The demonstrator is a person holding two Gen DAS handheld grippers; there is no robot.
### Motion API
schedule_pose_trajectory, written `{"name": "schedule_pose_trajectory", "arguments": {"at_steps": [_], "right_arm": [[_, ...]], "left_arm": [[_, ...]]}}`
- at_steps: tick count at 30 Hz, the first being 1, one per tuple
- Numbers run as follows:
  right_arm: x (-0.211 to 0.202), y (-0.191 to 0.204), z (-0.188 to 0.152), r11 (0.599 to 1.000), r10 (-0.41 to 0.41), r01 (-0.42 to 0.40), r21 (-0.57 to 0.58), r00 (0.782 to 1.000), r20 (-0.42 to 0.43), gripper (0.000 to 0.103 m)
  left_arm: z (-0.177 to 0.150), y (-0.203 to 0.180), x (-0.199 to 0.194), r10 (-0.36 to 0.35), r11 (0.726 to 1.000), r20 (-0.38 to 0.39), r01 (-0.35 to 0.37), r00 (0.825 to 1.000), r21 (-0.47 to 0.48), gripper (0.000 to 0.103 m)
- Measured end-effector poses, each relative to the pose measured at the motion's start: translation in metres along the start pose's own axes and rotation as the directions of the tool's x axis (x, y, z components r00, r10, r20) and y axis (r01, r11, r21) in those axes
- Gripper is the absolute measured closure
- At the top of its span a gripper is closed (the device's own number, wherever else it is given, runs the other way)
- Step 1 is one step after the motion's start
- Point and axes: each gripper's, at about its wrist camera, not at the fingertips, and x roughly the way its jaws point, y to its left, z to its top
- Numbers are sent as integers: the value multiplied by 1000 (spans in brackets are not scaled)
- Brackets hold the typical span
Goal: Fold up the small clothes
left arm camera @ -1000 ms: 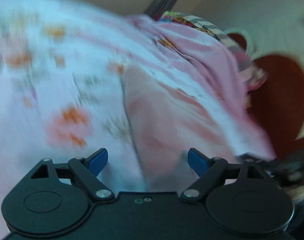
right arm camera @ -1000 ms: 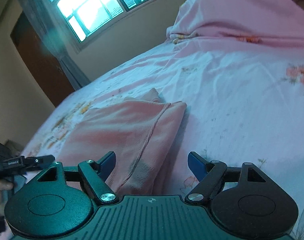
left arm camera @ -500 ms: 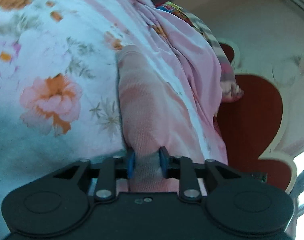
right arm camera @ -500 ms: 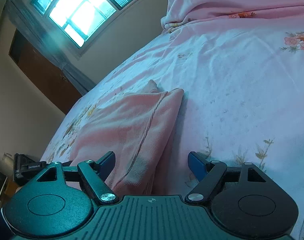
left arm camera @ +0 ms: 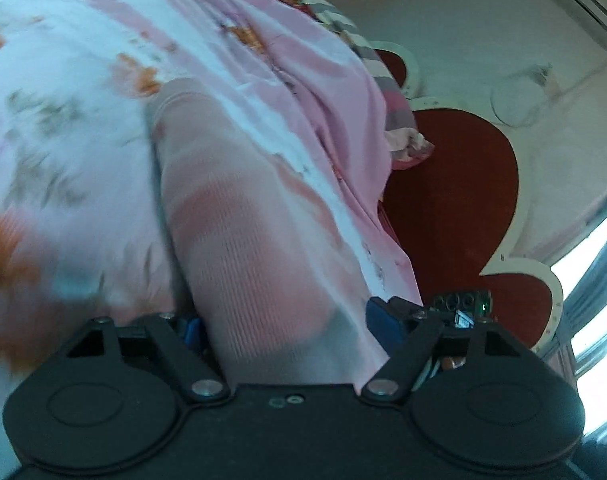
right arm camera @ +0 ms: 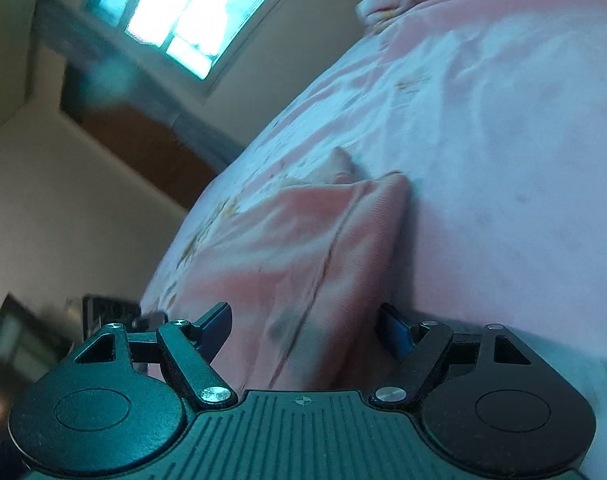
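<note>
Between the spread blue pads of the left gripper [left arm camera: 281, 326] lies the near end of a folded, ribbed salmon-pink knit garment [left arm camera: 239, 216]; those jaws have just been opening, and the right pad now stands clear of the cloth, so it looks let go rather than pinched. Likewise the right gripper [right arm camera: 305, 330] straddles the other end [right arm camera: 299, 252], jaws wide, not pressing. Both probably flank it to square up the fold. It rests on a pink floral bedsheet [right arm camera: 503, 140], with a red headboard [left arm camera: 455, 184] beyond.
</note>
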Motion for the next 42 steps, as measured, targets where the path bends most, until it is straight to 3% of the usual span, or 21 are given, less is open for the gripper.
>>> {"name": "schedule_pose_trajectory", "arguments": {"at_steps": [2,3,4,5,7,10,16,20,23,25,28,31,35,36,37,38,39,42], "right_arm": [[16,3,8,999,5,-6,-35,1000,-27,25],[23,6,11,999,-2,0,-54,1000,-29,31],[31,10,13,997,-20,17,-73,999,-40,58],[40,13,14,995,-54,49,-88,997,-61,72],[44,21,12,991,-84,78,-108,995,-54,80],[31,51,0,970,-128,126,-208,992,5,83],[-36,139,-33,910,-28,75,-409,992,120,83],[-77,202,-71,867,65,0,-498,991,113,83],[-81,238,-96,847,95,-33,-530,991,90,83],[-68,246,-101,854,95,-38,-519,992,84,83],[-38,239,-93,896,94,-46,-442,992,89,83],[-2,216,-75,961,84,-65,-267,995,59,83],[66,168,-62,996,-13,11,-89,1000,-25,82],[84,151,-62,997,-58,54,-62,996,-68,76],[100,130,-64,990,-141,140,-16,984,-112,62],[103,110,-66,990,-131,136,27,982,-133,61],[97,97,-67,995,-69,77,63,991,-115,61],[58,75,-75,986,14,1,164,996,-90,55]], "left_arm": [[2,-3,6,10,999,10,-11,1000,34,32],[1,-7,10,40,997,7,-40,999,66,49],[-1,-10,13,77,993,5,-77,997,87,65],[-3,-10,11,81,993,14,-82,997,85,66],[-7,-14,6,90,990,40,-93,995,103,71],[-16,-39,-10,87,978,100,-104,991,182,73],[-53,-118,-81,13,945,201,-78,980,317,73],[-87,-165,-145,-12,922,232,-79,973,380,72],[-100,-182,-177,25,905,226,-118,974,409,72],[-95,-181,-187,60,901,235,-154,970,406,72],[-75,-161,-186,92,918,234,-174,968,357,72],[-56,-122,-180,129,945,209,-184,969,270,72],[-38,-50,-151,233,959,145,-252,962,131,67],[-39,-30,-143,290,951,115,-300,950,80,59],[-43,-9,-135,361,932,74,-363,929,2,50],[-50,4,-137,332,943,95,-330,939,-34,49],[-56,5,-145,298,954,126,-296,946,-39,48],[-77,-2,-173,226,972,107,-218,968,-87,46]]}}
